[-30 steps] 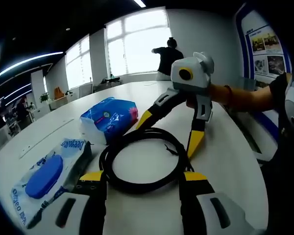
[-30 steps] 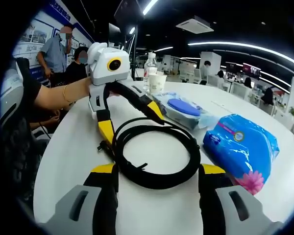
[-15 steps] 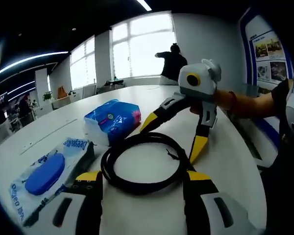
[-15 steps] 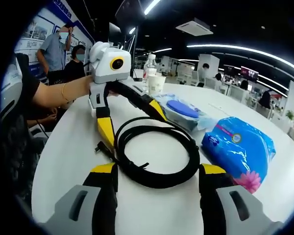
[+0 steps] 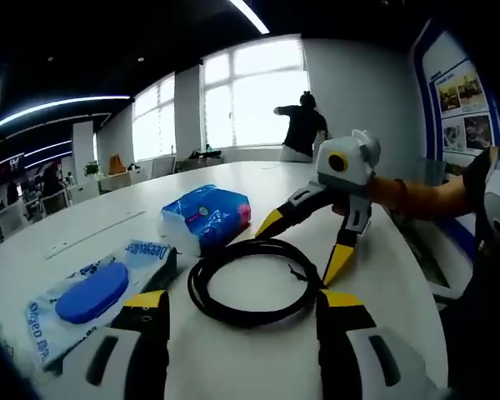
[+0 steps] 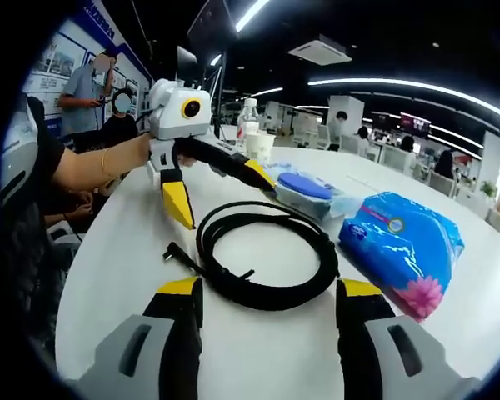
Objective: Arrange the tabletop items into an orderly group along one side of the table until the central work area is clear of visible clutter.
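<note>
left gripper [image 5: 242, 307] jaws apart, level | right gripper [image 6: 267, 293] jaws apart, level | coiled black rubber cable [image 5: 254, 279] between both, untouched

The white tabletop [image 6: 125, 275] carries a coiled black cable [image 6: 267, 254], a blue tissue pack [image 6: 404, 246], a wet-wipes pack [image 6: 310, 190], and, toward its far edge, a paper cup [image 6: 259, 145] and bottle [image 6: 247, 114].

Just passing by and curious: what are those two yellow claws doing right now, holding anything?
Left gripper: open, holding nothing, above the table beside the cable.
Right gripper: open, holding nothing, jaws spread at the cable's far side.
</note>
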`<state>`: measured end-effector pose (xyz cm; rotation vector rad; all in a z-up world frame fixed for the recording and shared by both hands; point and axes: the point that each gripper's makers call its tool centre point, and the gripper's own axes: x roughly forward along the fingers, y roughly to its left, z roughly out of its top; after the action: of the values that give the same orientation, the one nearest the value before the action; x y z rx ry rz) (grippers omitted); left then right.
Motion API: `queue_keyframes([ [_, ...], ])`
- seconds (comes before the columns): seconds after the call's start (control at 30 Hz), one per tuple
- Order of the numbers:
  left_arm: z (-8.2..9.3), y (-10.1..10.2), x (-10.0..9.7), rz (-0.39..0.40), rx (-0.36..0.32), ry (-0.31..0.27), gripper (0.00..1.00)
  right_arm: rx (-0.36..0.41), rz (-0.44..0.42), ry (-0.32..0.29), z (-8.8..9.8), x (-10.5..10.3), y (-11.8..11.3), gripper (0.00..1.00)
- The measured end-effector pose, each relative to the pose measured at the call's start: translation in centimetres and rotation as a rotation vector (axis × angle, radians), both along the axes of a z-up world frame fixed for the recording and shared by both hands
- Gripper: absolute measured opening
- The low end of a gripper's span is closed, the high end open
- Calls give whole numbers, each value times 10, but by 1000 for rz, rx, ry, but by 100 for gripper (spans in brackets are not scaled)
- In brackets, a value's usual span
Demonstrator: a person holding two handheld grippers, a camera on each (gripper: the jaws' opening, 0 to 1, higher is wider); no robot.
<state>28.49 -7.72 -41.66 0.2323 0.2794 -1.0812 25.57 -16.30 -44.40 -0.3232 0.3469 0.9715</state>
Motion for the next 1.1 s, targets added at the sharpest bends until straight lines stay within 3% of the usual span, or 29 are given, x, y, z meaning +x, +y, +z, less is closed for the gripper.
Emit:
queue_keyframes([
  [0.07, 2, 4, 1, 10, -1, -6, 71, 3, -6, 8, 0, -1, -3, 61],
  [0.13, 4, 7, 4, 34, -32, 5, 71, 48, -24, 28, 3, -1, -5, 61],
  [0.17, 6, 7, 3, 38, -56, 11, 71, 111, -32, 58, 10, -3, -5, 61],
  [0.23, 7, 8, 4, 43, -62, 0, 71, 155, -43, 53, 20, -2, -7, 62],
  [0.57, 11, 13, 9, 69, -74, -11, 74, 148, -82, -6, 36, 5, -16, 61],
  [0.73, 16, 20, 12, 94, -98, -13, 74, 183, -121, -32, 51, 10, -19, 60],
  [0.97, 30, 39, 16, 149, -121, -37, 75, 141, -174, -73, 61, 16, -26, 56],
  [1.03, 32, 43, 17, 155, -125, -40, 75, 179, -183, -45, 64, 17, -26, 52],
  [1.1, 32, 47, 18, 163, -115, -41, 75, 246, -187, 21, 65, 16, -24, 56],
])
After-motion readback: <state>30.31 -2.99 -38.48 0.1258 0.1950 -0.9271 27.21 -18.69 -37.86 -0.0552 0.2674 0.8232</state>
